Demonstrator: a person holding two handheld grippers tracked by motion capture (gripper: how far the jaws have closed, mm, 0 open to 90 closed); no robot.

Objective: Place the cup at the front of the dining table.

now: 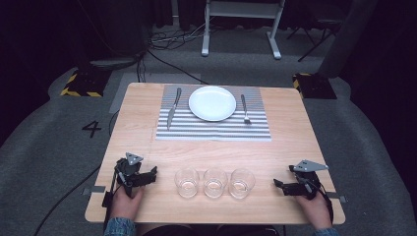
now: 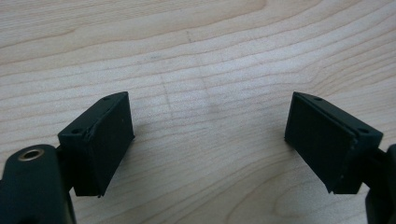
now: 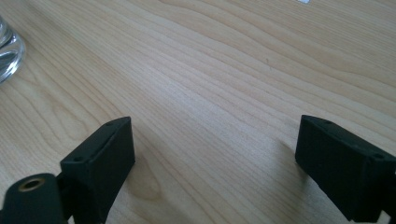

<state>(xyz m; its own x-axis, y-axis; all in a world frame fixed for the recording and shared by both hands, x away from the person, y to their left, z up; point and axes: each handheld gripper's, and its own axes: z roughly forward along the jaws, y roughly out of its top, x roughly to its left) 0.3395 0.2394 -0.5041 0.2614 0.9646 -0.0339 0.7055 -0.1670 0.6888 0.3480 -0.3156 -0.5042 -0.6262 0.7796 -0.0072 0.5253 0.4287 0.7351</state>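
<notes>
Three glasses (image 1: pixel 215 182) in a row nearer than the mat (image 1: pixel 213 127), between empty, wide-open left gripper (image 1: pixel 147 175) and right gripper (image 1: pixel 281 185); likely rigid, slick, breakable: grip mid-wall, gently.

A smooth, matt grain is being shown by the pale wooden counter (image 1: pixel 285 147). Light is being reflected by the three clear glass tumblers (image 1: pixel 215 183) and by the glossy white round plate (image 1: pixel 212 103). A woven, ribbed look is being given by the grey striped cloth placemat (image 1: pixel 216 129). Shine is being carried by the metal knife (image 1: pixel 173 108) and metal fork (image 1: pixel 245 109). Matt black plastic is being presented by the left claw (image 2: pixel 208 140) and right claw (image 3: pixel 215 158).
</notes>
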